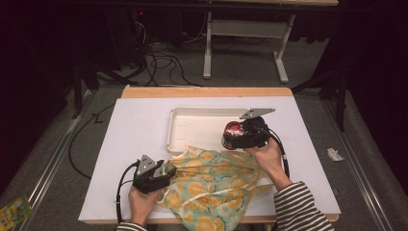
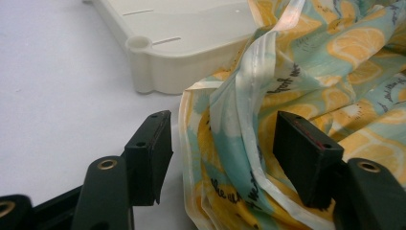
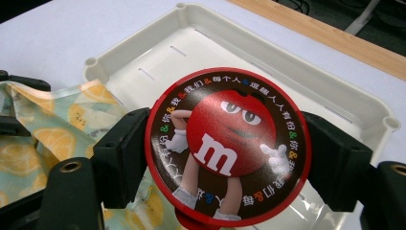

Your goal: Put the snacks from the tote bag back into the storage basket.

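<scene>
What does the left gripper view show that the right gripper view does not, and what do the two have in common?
The left gripper view alone shows the left gripper with its jaws open around a raised fold of the lemon-print bag, with a gap on each side.

The right gripper view alone shows the right gripper shut on a round red candy tin held over the tray, and the table's wooden edge.

Both show the white tray on the white tabletop, with the bag lying against its near rim.
</scene>
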The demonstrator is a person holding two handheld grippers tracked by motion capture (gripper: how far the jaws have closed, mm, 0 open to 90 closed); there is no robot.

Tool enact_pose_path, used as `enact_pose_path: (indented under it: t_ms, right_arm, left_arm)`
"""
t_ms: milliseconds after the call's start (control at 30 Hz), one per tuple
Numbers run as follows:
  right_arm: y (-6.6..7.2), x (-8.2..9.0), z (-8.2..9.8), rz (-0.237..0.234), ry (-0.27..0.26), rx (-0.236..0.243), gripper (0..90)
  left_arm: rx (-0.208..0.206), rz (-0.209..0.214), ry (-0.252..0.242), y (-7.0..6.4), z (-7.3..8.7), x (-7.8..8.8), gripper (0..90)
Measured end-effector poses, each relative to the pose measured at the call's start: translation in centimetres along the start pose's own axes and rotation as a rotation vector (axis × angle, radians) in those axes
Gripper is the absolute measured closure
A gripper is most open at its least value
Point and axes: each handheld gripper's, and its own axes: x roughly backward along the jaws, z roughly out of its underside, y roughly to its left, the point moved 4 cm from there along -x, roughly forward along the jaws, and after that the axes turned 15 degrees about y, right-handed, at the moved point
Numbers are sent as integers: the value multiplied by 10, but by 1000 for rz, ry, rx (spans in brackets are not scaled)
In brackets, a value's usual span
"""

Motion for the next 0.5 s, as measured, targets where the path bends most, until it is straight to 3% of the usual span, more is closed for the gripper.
enact_pose_path:
  t_ms: [500]
  right_arm:
    - [-10, -14, -11, 17, 19, -11, 249]
  left_arm:
    - [-2, 0, 1, 0, 0, 0, 391]
